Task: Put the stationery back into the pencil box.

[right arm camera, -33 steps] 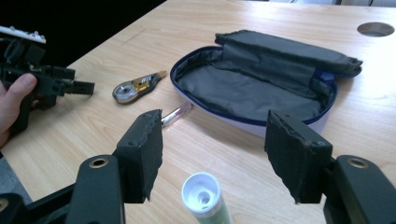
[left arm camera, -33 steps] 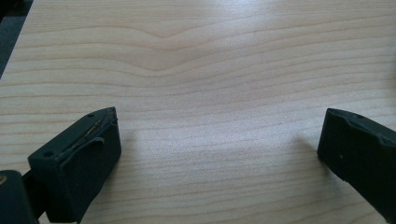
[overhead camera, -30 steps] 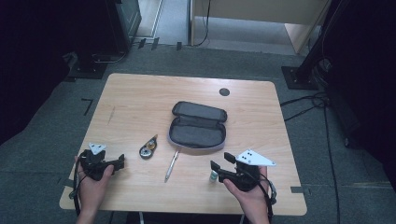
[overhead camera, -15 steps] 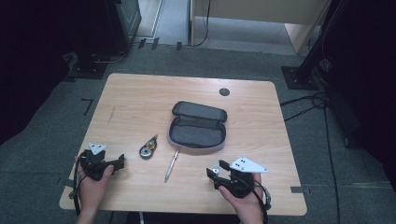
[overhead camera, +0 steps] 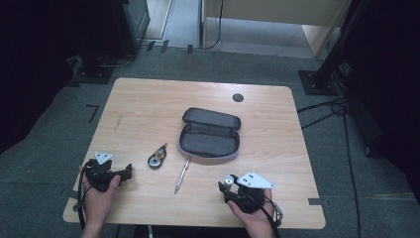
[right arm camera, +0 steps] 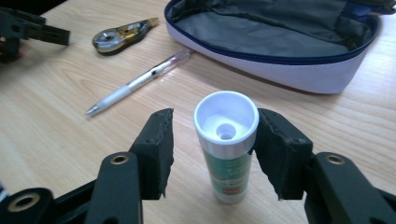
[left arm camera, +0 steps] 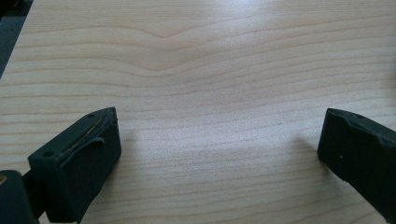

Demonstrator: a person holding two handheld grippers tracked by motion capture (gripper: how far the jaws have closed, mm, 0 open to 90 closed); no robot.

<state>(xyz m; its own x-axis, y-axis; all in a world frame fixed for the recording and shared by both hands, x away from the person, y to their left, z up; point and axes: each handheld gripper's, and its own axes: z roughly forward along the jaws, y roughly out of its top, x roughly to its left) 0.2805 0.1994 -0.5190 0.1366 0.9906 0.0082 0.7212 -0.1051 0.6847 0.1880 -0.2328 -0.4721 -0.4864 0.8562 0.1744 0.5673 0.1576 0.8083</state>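
Glue stick [right arm camera: 226, 144] between right tongs [right arm camera: 210, 140]

The black two-jaw right gripper [overhead camera: 227, 183], with its grey three-cornered plate [overhead camera: 255, 180], is sliding from the lower right of the high view toward the bottom edge and a little leftward, step by step across the last second. The hand [overhead camera: 248, 210] holding it is drawing back with it, so less of the forearm is showing. The white-topped green glue stick [right arm camera: 226, 163] between its jaws is travelling the same way, its round white end [overhead camera: 229, 179] now sitting lower and further left.
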